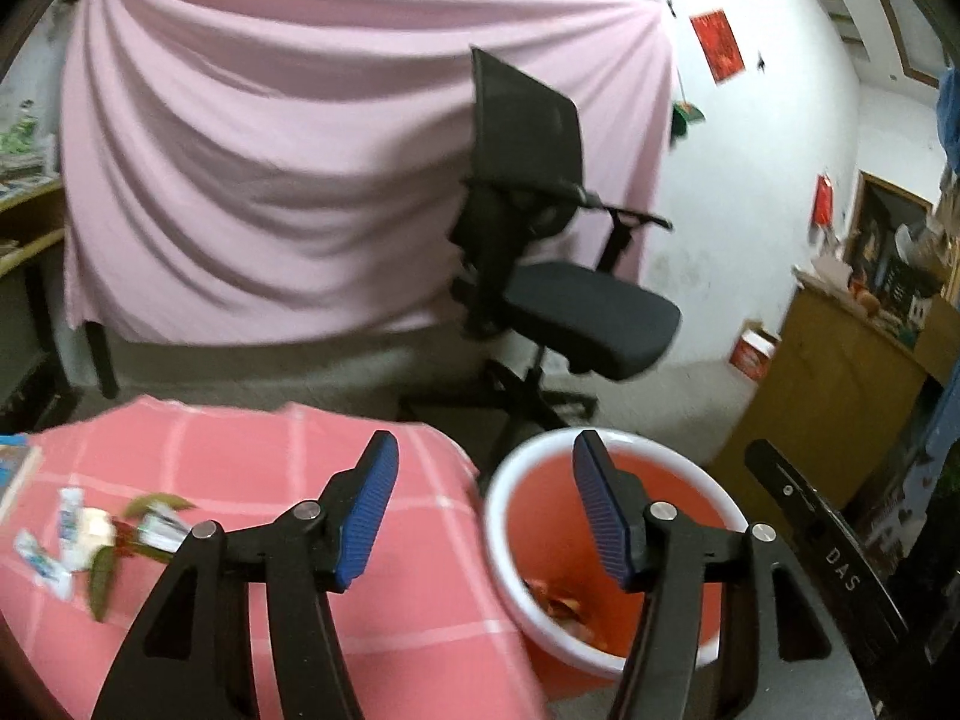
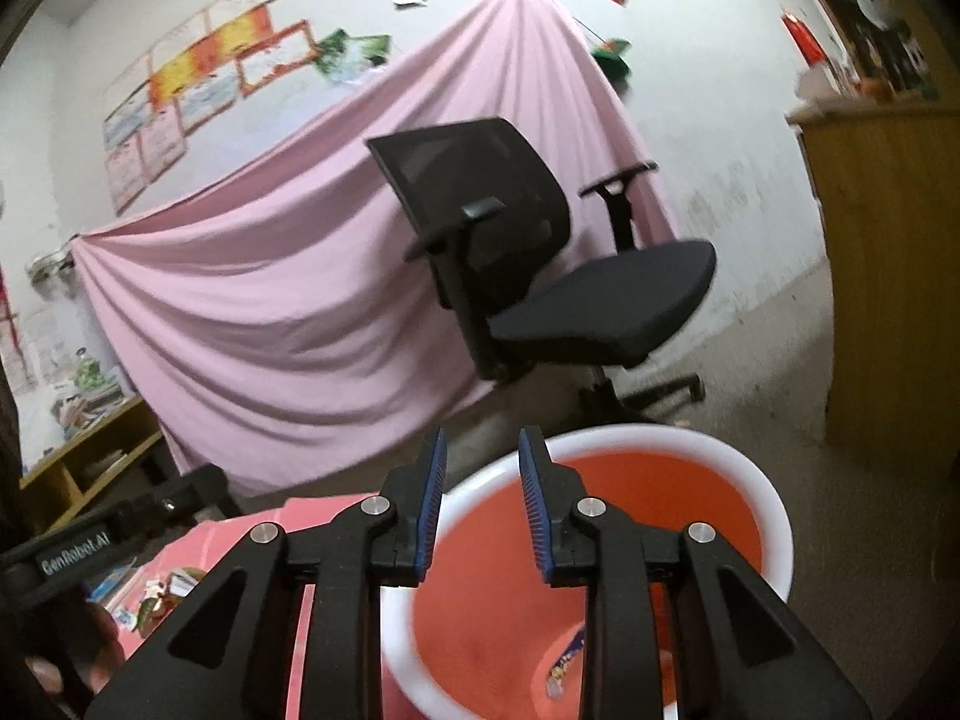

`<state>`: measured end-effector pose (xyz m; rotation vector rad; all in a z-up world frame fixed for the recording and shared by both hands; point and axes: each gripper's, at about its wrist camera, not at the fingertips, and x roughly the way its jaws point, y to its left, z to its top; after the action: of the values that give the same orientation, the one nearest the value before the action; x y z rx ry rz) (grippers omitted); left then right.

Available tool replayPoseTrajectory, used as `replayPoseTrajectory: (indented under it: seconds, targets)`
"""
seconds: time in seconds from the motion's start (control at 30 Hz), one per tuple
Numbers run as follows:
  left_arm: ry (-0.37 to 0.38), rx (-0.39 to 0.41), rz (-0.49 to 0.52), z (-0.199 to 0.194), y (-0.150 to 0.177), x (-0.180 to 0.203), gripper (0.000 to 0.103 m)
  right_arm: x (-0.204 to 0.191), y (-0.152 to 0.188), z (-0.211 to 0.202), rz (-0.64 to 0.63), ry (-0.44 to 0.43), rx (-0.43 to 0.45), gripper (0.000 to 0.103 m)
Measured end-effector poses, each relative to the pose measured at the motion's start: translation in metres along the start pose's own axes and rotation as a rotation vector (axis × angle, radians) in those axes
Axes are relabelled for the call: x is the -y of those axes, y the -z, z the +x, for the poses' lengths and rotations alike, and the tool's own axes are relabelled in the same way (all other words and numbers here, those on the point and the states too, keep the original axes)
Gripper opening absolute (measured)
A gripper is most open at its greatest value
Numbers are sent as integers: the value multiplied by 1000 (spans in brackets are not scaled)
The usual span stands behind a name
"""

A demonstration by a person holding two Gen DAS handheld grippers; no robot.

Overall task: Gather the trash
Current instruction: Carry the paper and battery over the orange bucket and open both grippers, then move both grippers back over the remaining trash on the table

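A red bin with a white rim [image 1: 678,468] stands on the floor beside the pink checked table [image 1: 270,462]. Some trash [image 1: 558,603] lies at its bottom; a wrapper [image 2: 564,660] shows inside it in the right wrist view [image 2: 720,450]. My left gripper [image 1: 486,510] is open and empty, over the gap between table edge and bin. My right gripper [image 2: 483,510] is open and empty, above the bin's near rim. Small wrappers and dry leaves [image 1: 96,534] lie on the table at the left; they also show in the right wrist view [image 2: 162,594].
A black office chair [image 1: 540,252] stands behind the bin, in front of a hung pink sheet [image 1: 300,180]. A wooden cabinet [image 1: 840,378] is at the right. A low shelf [image 2: 78,456] is at the left. A book [image 1: 15,468] lies at the table's left edge.
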<state>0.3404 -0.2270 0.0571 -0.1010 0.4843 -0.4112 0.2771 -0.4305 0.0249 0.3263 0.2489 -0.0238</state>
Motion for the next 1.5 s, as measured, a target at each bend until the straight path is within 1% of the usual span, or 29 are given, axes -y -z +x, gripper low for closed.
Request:
replayPoseTrajectory:
  seconds: [0.03, 0.07, 0.1, 0.13, 0.17, 0.2, 0.23, 0.3, 0.37, 0.43, 0.5, 0.63, 0.8, 0.97, 1.07, 1.17, 1.27, 1.4, 1.43, 1.47, 1.5]
  targets:
    - [-14, 15, -3, -7, -1, -5, 64, -6, -1, -1, -13, -8, 7, 35]
    - [-24, 27, -6, -11, -3, -9, 67, -13, -2, -3, -26, -22, 16, 39]
    - [-37, 46, -13, -19, -3, -15, 79, -19, -3, -5, -38, -34, 25, 48]
    - [-47, 71, -24, -28, -4, -22, 89, -28, -4, -7, -56, -50, 37, 52]
    - [-62, 101, -37, -37, -3, -30, 92, -36, -4, -9, -76, -63, 47, 54]
    - [-78, 130, -49, -46, -3, -37, 95, -42, -4, -11, -90, -73, 54, 59]
    - [-90, 152, -58, -53, -2, -43, 97, -49, -4, -13, -106, -85, 62, 70]
    - [-124, 191, -73, -70, 0, -58, 101, -62, -3, -18, -130, -110, 88, 80]
    - [-150, 222, -82, -85, 4, -69, 101, -76, -2, -23, -160, -128, 115, 86]
    - [-186, 253, -81, -100, 8, -83, 101, -89, 0, -27, -188, -139, 139, 96]
    - [-227, 284, -79, -116, 15, -97, 101, -102, 2, -32, -208, -166, 166, 102]
    - [-288, 318, -81, -139, 28, -124, 101, -126, 10, -38, -231, -222, 197, 103]
    - [-371, 329, -72, -163, 49, -158, 101, -154, 26, -38, -273, -271, 209, 103]
    - [-418, 325, -107, -170, 72, -186, 101, -182, 43, -34, -333, -292, 215, 103]
    - [-427, 282, -136, -166, 82, -201, 101, -194, 52, -27, -376, -312, 190, 103]
    - [-439, 246, -138, -160, 86, -211, 101, -203, 61, -17, -428, -319, 158, 103]
    - [-450, 189, -135, -146, 86, -219, 101, -207, 67, -7, -433, -321, 128, 103]
    - [-455, 125, -175, -127, 89, -229, 101, -214, 69, 16, -433, -349, 35, 103]
    - [-442, 98, -199, -121, 90, -233, 101, -215, 71, 20, -437, -351, 16, 101]
    - [-431, 63, -225, -114, 90, -238, 101, -217, 73, 27, -448, -352, -17, 100]
    - [-428, 41, -243, -110, 90, -240, 101, -220, 76, 35, -467, -351, -59, 96]
